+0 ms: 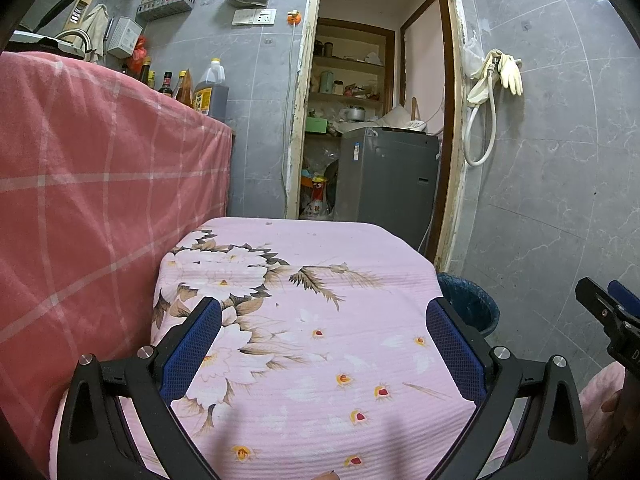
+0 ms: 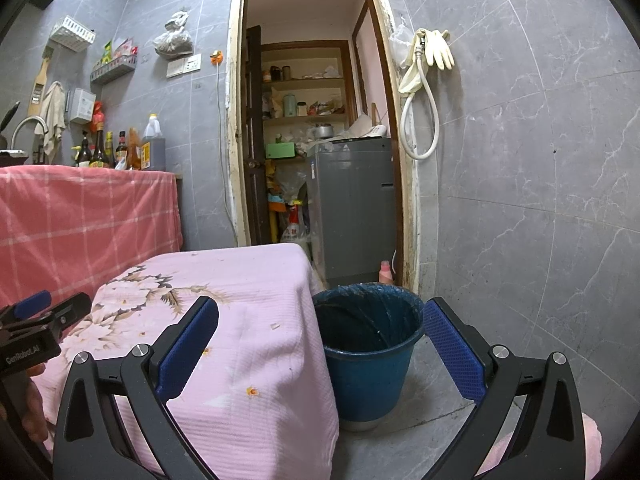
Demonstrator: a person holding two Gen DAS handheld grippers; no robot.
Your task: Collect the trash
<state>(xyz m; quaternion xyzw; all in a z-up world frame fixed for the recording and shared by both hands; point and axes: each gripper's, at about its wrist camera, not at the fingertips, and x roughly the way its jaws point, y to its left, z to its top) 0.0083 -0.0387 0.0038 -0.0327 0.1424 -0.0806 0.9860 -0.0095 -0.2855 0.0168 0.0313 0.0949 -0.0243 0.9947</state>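
Over a pink floral-clothed table, the left gripper is held with fingers spread, empty; small crumbs are seen near the cloth's right edge. Beside it, the blue bin is framed by the spread, empty right gripper. Such tiny scraps could be missed or flicked floorward. "GenRobot.AI" is legible.

Both grippers — left gripper, right gripper — agape, empty.

You are working in a home kitchen: sauce bottles are standing by the tap, rubber gloves hanging right of the pantry doorway.
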